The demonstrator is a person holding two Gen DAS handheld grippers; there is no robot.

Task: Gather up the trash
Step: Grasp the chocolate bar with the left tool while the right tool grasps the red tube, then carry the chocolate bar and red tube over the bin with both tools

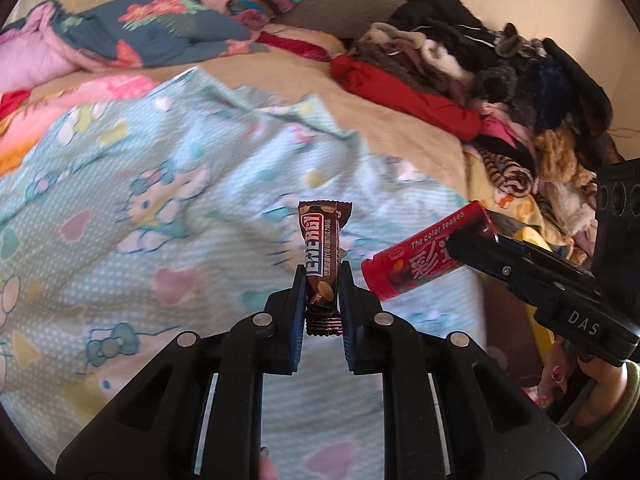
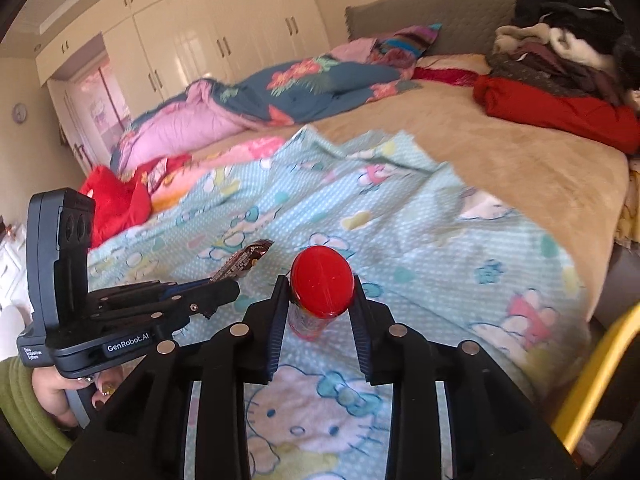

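My left gripper [image 1: 323,276] is shut on a brown chocolate bar wrapper [image 1: 323,256] and holds it upright above the light-blue cartoon blanket [image 1: 180,208]. The same wrapper [image 2: 244,260] sticks out of the left gripper [image 2: 220,286] in the right wrist view. My right gripper [image 2: 320,288] is shut on a red candy tube [image 2: 320,292], whose red cap faces the camera. In the left wrist view the tube [image 1: 420,256] lies sideways in the right gripper [image 1: 452,240], just right of the wrapper.
A bed with a beige cover [image 2: 500,148] carries a floral quilt [image 2: 288,92], a red garment [image 2: 560,108] and a heap of dark clothes [image 1: 500,64]. White wardrobes [image 2: 192,40] stand behind. A yellow edge [image 2: 600,360] shows at the right.
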